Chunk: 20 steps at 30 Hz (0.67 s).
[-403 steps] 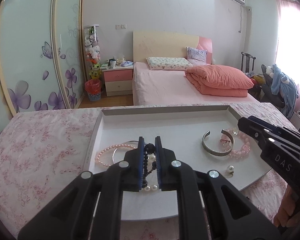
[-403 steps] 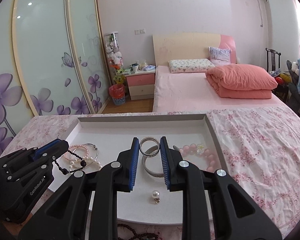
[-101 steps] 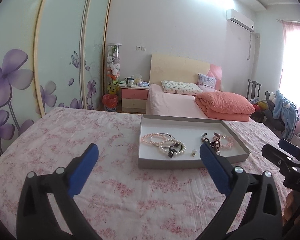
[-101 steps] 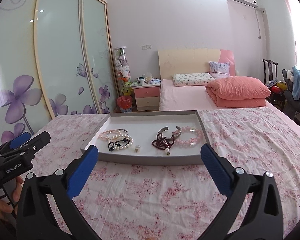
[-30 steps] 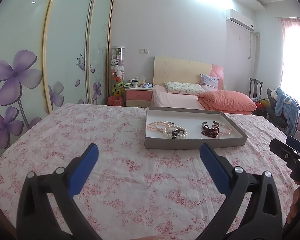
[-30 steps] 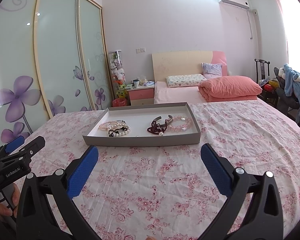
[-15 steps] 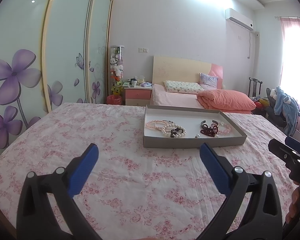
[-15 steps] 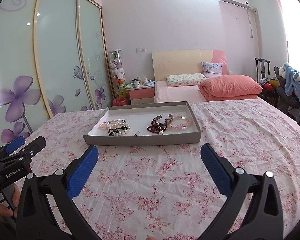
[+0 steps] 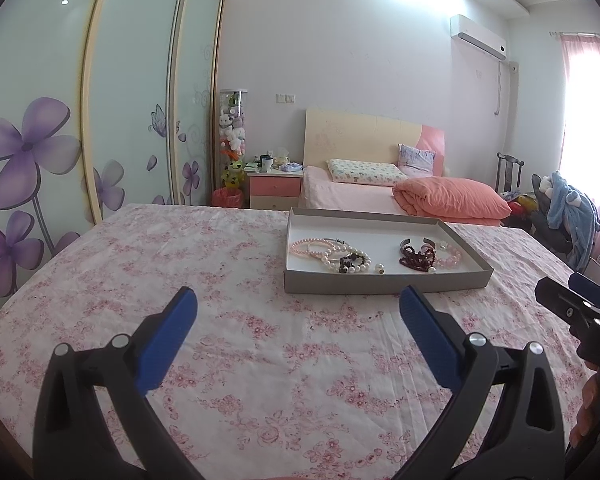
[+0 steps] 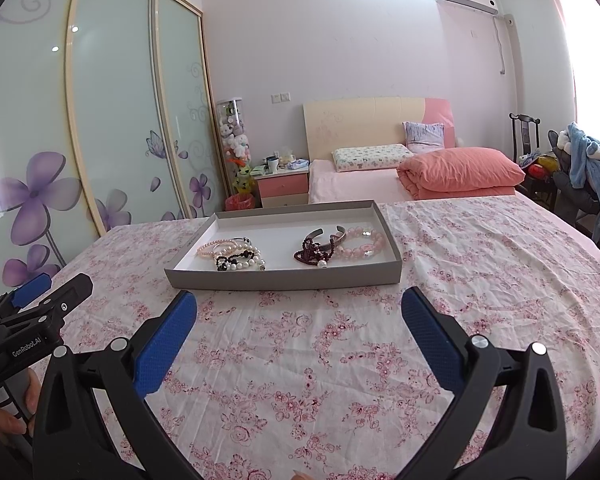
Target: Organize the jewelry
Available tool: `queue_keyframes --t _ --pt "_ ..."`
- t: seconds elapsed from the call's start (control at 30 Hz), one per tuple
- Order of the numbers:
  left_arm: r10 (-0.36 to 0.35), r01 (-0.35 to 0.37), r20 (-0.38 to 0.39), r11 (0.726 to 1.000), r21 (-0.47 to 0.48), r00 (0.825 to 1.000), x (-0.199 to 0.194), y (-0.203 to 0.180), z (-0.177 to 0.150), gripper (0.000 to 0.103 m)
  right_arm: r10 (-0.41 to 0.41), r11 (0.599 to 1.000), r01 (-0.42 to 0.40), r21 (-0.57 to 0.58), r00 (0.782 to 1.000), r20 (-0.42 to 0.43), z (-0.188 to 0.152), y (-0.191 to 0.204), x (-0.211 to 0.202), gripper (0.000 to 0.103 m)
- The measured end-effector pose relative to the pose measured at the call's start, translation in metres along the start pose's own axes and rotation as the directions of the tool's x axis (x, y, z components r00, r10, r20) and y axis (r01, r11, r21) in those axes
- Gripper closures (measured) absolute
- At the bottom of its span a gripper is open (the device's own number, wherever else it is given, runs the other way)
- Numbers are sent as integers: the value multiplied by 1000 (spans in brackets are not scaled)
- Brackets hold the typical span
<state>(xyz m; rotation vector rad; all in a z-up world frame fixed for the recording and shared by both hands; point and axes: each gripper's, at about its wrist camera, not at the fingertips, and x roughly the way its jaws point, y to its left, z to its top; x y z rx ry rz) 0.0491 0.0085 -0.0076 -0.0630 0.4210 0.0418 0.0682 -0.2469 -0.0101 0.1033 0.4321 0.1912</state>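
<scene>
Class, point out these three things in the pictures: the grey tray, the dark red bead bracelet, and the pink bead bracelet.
grey tray (image 10: 284,279), right wrist view, front wall.
dark red bead bracelet (image 10: 309,255), right wrist view, bead cluster.
pink bead bracelet (image 10: 374,236), right wrist view, far beads.

"GenRobot.AI" printed on left gripper (image 10: 40,300); "DA" partly readable on right gripper (image 9: 580,300).

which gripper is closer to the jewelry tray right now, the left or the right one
Right, slightly, though it is close. The right gripper faces the tray almost head-on, just short of its near wall. The left gripper sits back and to the tray's left. Both are open and empty.
</scene>
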Motion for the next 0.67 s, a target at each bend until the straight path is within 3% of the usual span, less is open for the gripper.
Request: queue_keyframes --t 0.67 --pt "0 0 -4 1000 2 1000 1 -2 -2 4 0 1000 0 1 1000 -1 1 -1 0 2"
